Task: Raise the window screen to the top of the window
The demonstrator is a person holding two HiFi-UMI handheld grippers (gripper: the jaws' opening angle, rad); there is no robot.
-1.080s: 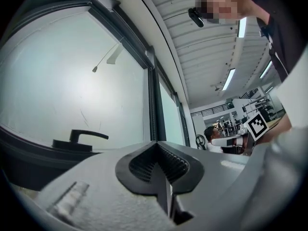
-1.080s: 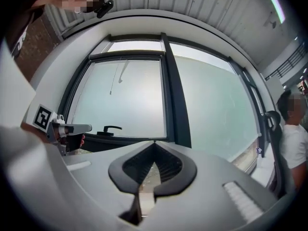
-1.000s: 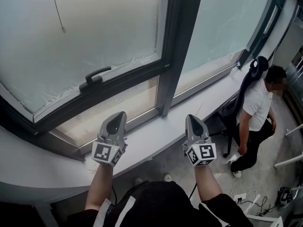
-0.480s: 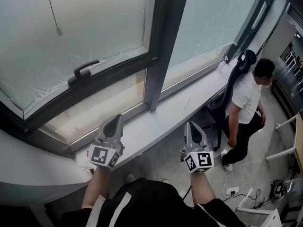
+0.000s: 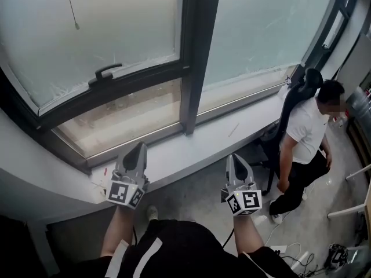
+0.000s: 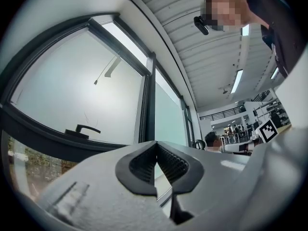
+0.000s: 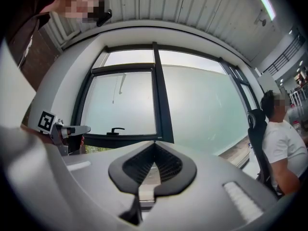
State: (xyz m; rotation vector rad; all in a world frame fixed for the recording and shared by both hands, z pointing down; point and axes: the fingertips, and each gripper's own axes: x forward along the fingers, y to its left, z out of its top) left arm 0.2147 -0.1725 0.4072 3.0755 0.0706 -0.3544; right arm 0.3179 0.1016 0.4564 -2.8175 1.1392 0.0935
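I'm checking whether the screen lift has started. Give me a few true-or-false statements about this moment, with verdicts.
1. Both the left gripper and the right gripper are shut and empty. True.
2. The left gripper grips the black handle. False: it hovers by the windowsill, apart from the handle.
3. A person is at a black office chair on the right. True.
4. The black handle sits down at the windowsill. False: a clear glass strip lies between them.

**Colours around the window**

The window screen [image 5: 116, 33] is milky pale grey-green, in a near-black frame [image 5: 197, 51] with a black handle [image 5: 107, 72]. The sill [image 5: 191, 146] is off-white. The left gripper [image 5: 141, 146] and right gripper [image 5: 232, 157] are light grey, with black-and-white square markers [image 5: 244, 201]. Far right, a person [image 5: 307, 138] wears a white shirt and black trousers.
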